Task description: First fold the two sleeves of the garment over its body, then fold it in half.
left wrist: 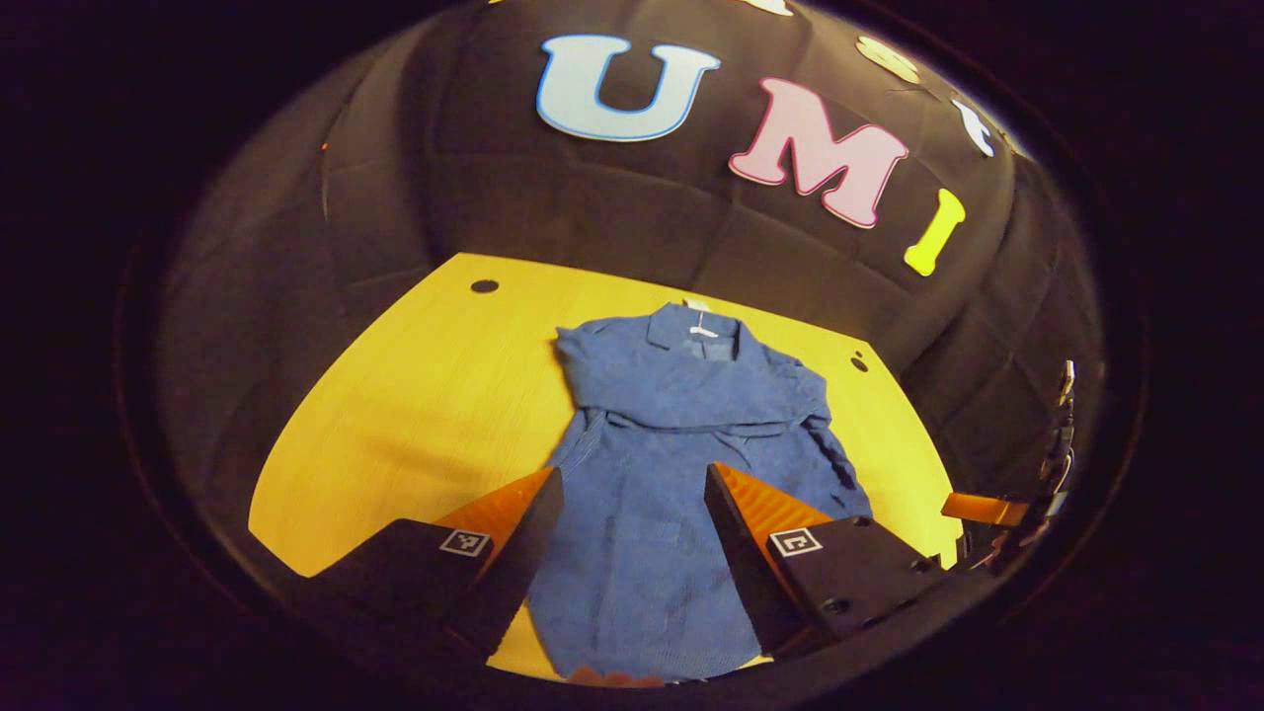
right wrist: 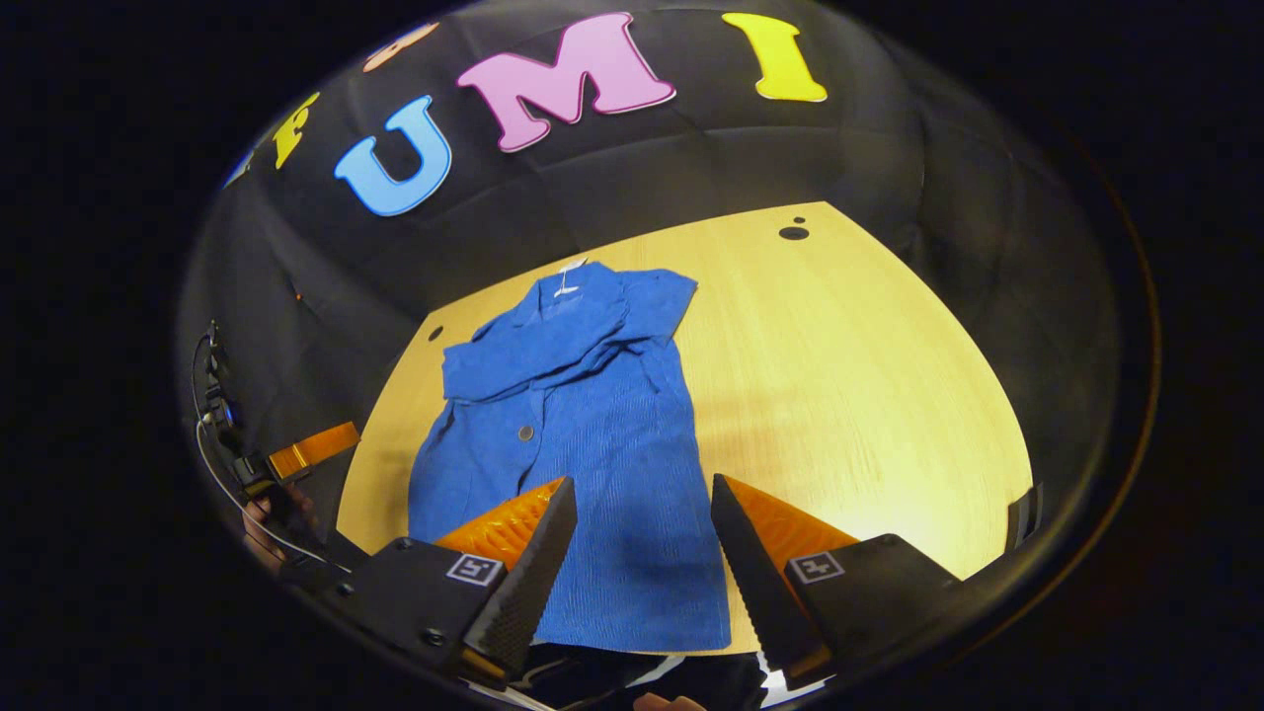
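A blue collared garment (left wrist: 652, 464) lies flat on the yellow wooden table (left wrist: 415, 415), collar toward the far wall, with both sleeves (left wrist: 691, 405) folded across its chest. My left gripper (left wrist: 632, 484) hovers open above the garment's lower body, nothing between its fingers. In the right gripper view the same garment (right wrist: 583, 444) stretches from the collar (right wrist: 568, 296) down to the hem at the table's near edge. My right gripper (right wrist: 642, 494) hangs open over the garment's lower right part, holding nothing. The other gripper (right wrist: 306, 449) shows at the far left, held by a hand.
The table (right wrist: 869, 395) has bare wood to the right of the garment in the right gripper view and to its left in the left gripper view. Small dark holes (right wrist: 793, 233) mark the far corners. The black cloth wall closes the back.
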Motion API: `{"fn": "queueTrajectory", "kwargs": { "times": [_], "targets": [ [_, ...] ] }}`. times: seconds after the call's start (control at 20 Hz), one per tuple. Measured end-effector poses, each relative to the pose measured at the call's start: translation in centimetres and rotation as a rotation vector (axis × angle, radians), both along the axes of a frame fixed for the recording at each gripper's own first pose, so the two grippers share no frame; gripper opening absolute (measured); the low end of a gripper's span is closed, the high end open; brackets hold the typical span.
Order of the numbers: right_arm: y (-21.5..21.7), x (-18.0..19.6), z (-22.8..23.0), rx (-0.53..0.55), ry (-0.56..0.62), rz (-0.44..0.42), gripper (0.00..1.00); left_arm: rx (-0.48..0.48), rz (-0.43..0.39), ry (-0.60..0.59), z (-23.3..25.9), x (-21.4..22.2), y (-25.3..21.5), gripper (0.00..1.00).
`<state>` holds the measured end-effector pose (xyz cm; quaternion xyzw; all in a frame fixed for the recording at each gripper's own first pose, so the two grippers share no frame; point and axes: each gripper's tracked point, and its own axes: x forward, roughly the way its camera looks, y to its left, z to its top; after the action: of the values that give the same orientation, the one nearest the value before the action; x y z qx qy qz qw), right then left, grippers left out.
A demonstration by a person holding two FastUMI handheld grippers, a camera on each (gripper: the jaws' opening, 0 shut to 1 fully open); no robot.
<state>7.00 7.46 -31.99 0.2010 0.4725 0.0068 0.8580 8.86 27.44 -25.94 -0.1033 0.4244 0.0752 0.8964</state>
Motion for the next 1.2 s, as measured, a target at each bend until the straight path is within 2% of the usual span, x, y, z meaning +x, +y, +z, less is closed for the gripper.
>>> {"fn": "queueTrajectory", "kwargs": {
  "times": [0.15, 0.3, 0.4, 0.55, 0.75, 0.8, 0.9, 0.95, 1.0, 1.2],
  "targets": [
    [0.5, -1.2, -1.7, -0.006, 0.072, 0.006, 0.9, -0.012, 0.048, 0.11, -2.8, -3.3, 2.0, 0.83],
    [0.7, -2.4, -3.1, -0.013, 0.148, -0.001, 0.9, -0.057, 0.057, 0.242, -5.7, -6.2, 1.9, 0.85],
    [0.8, -3.5, -4.0, -0.02, 0.205, 0.003, 0.9, -0.095, 0.074, 0.302, -7.1, -6.4, 1.3, 0.83],
    [0.7, -5.1, -5.1, -0.033, 0.277, 0.019, 0.91, -0.142, 0.101, 0.358, -7.6, -6.6, 0.8, 0.86],
    [0.8, -7.0, -6.2, -0.039, 0.37, 0.026, 0.91, -0.103, 0.075, 0.417, -8.0, -7.6, 0.8, 0.86],
    [0.9, -7.2, -6.6, -0.041, 0.383, 0.03, 0.83, -0.087, 0.068, 0.427, -8.1, -7.6, 0.9, 0.86],
    [1.0, -7.7, -6.9, -0.049, 0.41, 0.042, 0.83, -0.09, 0.06, 0.458, -8.5, -7.8, 0.4, 0.86],
    [1.1, -7.8, -7.2, -0.058, 0.421, 0.046, 0.85, -0.101, 0.06, 0.468, -8.7, -7.7, 0.2, 0.86],
    [1.0, -7.9, -7.4, -0.064, 0.43, 0.05, 0.99, -0.108, 0.058, 0.48, -8.8, -8.1, 0.1, 0.86],
    [0.8, -8.4, -8.1, -0.097, 0.465, 0.07, 0.99, -0.092, 0.058, 0.528, -9.5, -8.6, -0.2, 0.86]
  ]
}}
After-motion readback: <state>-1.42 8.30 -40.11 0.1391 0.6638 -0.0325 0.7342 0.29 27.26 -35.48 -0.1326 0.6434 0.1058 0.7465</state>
